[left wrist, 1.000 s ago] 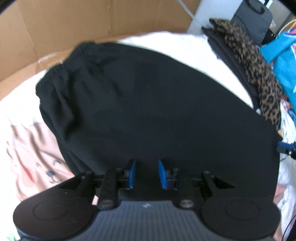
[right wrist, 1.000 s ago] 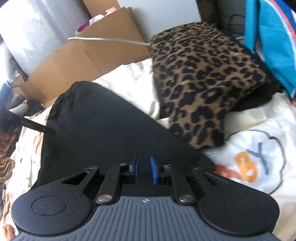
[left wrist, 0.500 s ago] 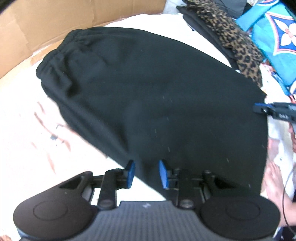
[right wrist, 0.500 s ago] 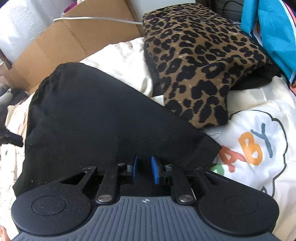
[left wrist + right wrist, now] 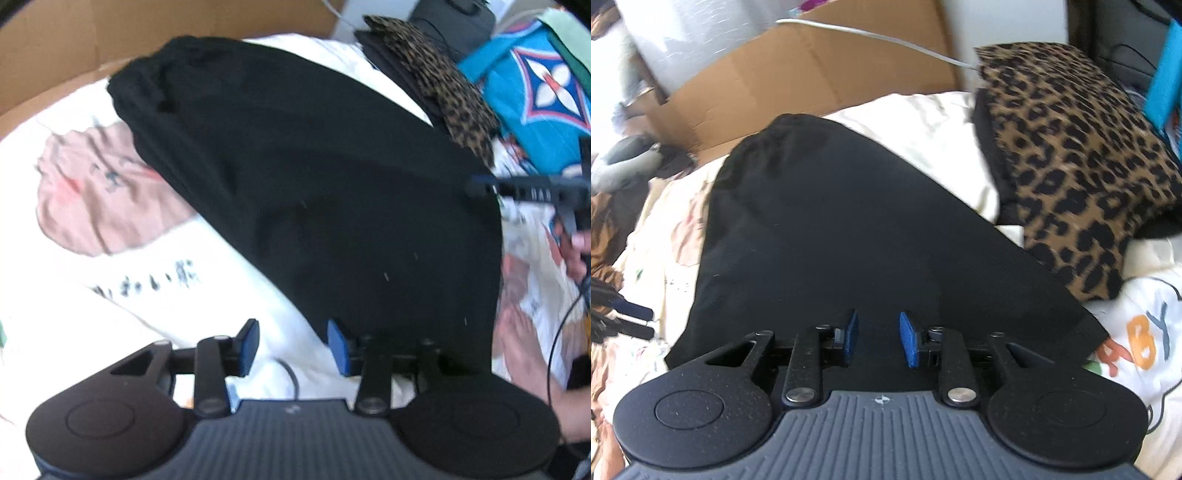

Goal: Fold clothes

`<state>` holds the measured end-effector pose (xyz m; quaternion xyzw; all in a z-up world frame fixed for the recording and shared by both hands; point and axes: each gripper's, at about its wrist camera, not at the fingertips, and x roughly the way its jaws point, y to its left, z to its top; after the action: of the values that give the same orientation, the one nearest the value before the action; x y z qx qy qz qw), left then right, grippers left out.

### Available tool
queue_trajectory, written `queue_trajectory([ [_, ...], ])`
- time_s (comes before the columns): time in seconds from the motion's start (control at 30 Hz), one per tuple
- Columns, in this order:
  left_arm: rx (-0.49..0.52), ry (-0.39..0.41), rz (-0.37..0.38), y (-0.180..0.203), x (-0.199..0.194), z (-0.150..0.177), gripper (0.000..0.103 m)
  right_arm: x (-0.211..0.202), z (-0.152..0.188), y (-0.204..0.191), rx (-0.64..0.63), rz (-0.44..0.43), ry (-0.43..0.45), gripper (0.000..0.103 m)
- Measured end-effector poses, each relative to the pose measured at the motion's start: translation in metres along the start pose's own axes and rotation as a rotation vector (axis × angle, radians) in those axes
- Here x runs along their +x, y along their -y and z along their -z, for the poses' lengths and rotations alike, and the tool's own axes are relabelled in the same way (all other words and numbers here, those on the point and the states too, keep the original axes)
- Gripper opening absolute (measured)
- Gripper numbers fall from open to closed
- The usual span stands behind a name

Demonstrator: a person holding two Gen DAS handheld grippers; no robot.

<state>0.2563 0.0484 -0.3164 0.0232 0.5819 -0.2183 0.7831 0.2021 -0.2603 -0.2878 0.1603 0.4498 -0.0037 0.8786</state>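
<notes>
Where black garment lies flat, leopard-print pile alongside, cardboard behind.

Black garment, plain dark knit with a gathered elastic waistband bunched at the far end. Spread flat and smooth on a light printed bedsheet, widening from the waistband toward the near edge. Seen from the left claw: stretches ahead and to the right, near left corner ending just beside the right-hand blue finger. Seen from the right claw: same garment directly ahead and beneath both blue fingers, waistband farthest away, right corner tapering to a point off to the right.
</notes>
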Motion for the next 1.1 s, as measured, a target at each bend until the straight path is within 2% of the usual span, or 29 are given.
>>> queue_trajectory([
  [0.2,0.058,0.035,0.054,0.021,0.011,0.032,0.045,0.001,0.003,-0.044,-0.131,-0.089,-0.079,0.032],
  [0.27,0.034,0.053,0.074,0.018,0.017,0.044,0.045,0.003,0.01,-0.062,-0.184,-0.128,-0.114,0.032],
  [0.37,0.004,0.076,0.077,0.018,0.028,0.044,0.046,0.007,0.021,-0.087,-0.259,-0.177,-0.158,0.032],
  [0.5,-0.001,0.112,0.036,0.018,0.034,0.032,0.046,0.009,0.033,-0.112,-0.282,-0.222,-0.198,0.032],
  [0.57,-0.022,0.113,0.041,0.016,0.037,0.028,0.046,0.005,0.037,-0.12,-0.304,-0.251,-0.199,0.033],
  [0.7,-0.041,0.139,0.061,0.015,0.036,0.028,0.046,0.006,0.042,-0.131,-0.335,-0.265,-0.216,0.038],
  [0.9,-0.066,0.192,0.077,0.013,0.033,0.017,0.046,0.011,0.054,-0.152,-0.401,-0.306,-0.242,0.053],
  [1.1,-0.034,0.2,0.098,0.011,0.024,0.013,0.046,0.024,0.06,-0.171,-0.523,-0.242,-0.231,0.056],
])
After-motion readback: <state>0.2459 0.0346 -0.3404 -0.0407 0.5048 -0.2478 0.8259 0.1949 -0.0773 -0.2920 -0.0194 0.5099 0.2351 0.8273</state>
